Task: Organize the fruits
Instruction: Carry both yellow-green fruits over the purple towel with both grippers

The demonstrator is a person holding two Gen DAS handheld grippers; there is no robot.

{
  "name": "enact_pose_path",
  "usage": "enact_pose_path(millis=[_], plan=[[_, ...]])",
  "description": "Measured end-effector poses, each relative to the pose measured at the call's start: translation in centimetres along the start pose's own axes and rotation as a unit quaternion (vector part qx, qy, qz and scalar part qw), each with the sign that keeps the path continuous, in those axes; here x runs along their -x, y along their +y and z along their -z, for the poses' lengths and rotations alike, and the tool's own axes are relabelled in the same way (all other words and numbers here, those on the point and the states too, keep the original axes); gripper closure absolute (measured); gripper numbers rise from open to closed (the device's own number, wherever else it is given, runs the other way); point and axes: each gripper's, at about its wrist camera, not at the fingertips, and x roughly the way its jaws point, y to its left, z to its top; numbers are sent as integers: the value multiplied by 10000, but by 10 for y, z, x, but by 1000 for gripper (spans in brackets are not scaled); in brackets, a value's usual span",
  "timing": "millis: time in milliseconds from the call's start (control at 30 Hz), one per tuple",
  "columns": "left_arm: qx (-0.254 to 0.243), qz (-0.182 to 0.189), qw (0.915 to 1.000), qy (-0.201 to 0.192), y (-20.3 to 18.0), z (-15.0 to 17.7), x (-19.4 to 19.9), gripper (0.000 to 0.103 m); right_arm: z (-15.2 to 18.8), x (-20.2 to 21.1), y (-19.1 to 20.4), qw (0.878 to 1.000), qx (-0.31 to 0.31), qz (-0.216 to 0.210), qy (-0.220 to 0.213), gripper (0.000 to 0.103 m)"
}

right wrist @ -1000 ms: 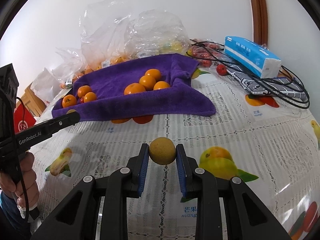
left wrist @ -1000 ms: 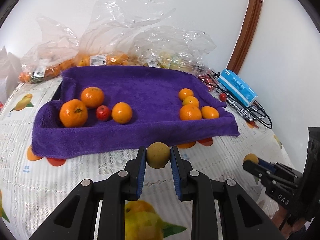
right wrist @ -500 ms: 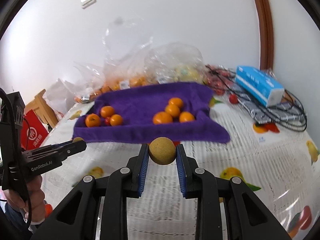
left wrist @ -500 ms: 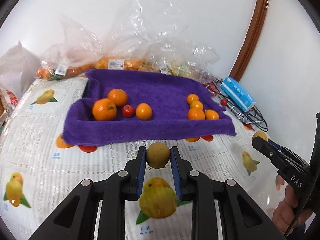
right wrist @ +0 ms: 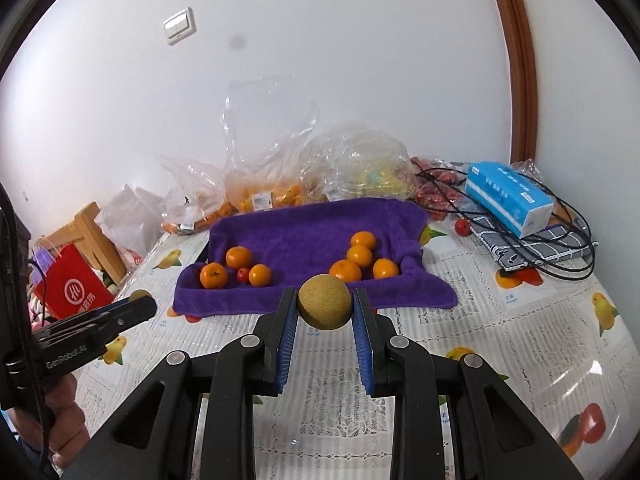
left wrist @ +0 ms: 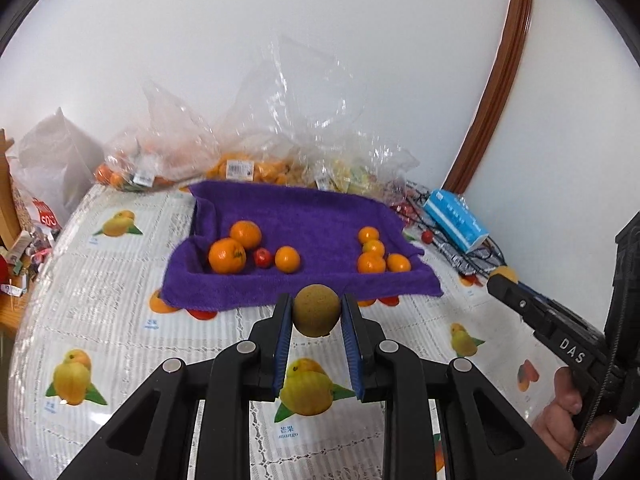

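My left gripper is shut on a round tan-brown fruit, held above the tablecloth in front of the purple towel. My right gripper is shut on a like tan-brown fruit, also short of the towel. On the towel lie a left group of three oranges with a small red fruit, and a right group of several small oranges. Each gripper shows in the other's view, the right one and the left one.
Clear plastic bags of fruit stand behind the towel by the wall. A blue tissue pack, black cables and small red fruits lie at the right. A red bag and wooden chair stand off the table's left.
Both grippers have pulled back and risen from the towel, each still holding its brown fruit. The towel and oranges look smaller and farther.
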Motion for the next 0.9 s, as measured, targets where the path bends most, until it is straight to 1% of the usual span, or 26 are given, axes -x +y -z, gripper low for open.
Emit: enact_pose_path(millis=[233,300,400,500,800,900], plan=[[31,-100,9998,-160,-2,-19,22,80,-15,18,10,9999,77,102,-78,76],[35,-131,9998,-177,-3,-25,23,80,-20,21,13,9999,98,57,-92,76],[59,-148,9996,-214,-3,-33,25,80,-28,23,20,9997,203,130,-93,76],[100,-125,9996,-238,-2,-44,25,80,-37,24,23,9996,236,91,-125,76],[45,-204,9989,-419,-2,-77,24,80,-70,14,22,9998,93,53,-169,76],[93,-121,9988,-460,0,-85,22,80,-80,8,19,9998,62,24,-204,76]])
